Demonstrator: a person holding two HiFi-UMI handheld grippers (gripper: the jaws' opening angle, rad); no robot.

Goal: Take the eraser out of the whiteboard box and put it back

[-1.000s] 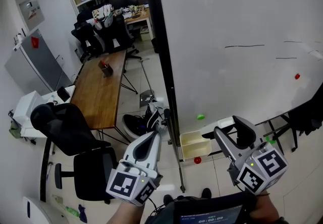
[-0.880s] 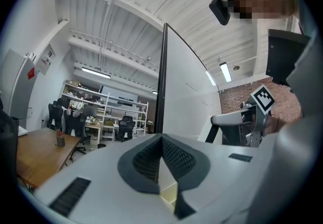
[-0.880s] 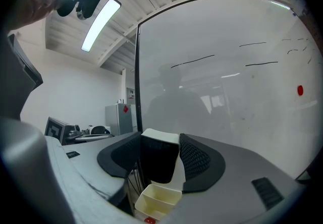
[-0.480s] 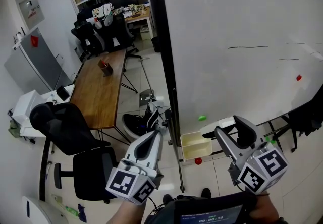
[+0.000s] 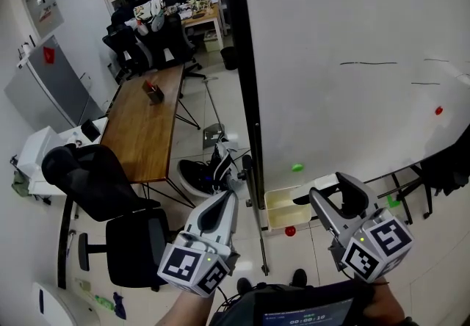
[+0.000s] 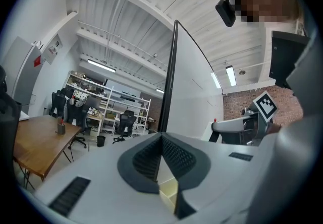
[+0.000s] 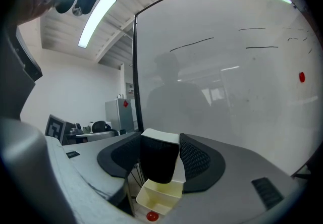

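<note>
The cream whiteboard box (image 5: 283, 208) hangs at the lower left corner of the whiteboard (image 5: 352, 38); it also shows below the jaws as the box (image 7: 159, 197). My right gripper (image 5: 328, 197) is shut on the black-and-white eraser (image 7: 159, 160), holding it just above the box's open top. In the head view the eraser (image 5: 317, 186) shows at the gripper's tip, beside the box. My left gripper (image 5: 222, 203) hovers left of the box, its jaws shut with nothing between them (image 6: 161, 140).
A red magnet (image 5: 290, 230) sits under the box and a green magnet (image 5: 297, 167) above it. The board's black frame (image 5: 250, 97) runs down the middle. A wooden table (image 5: 143, 126) and black office chairs (image 5: 95, 185) stand at left.
The view has drifted slightly; the box and board sit a little higher and further right in frame. Both grippers keep their poses, the right one still holding the eraser.
</note>
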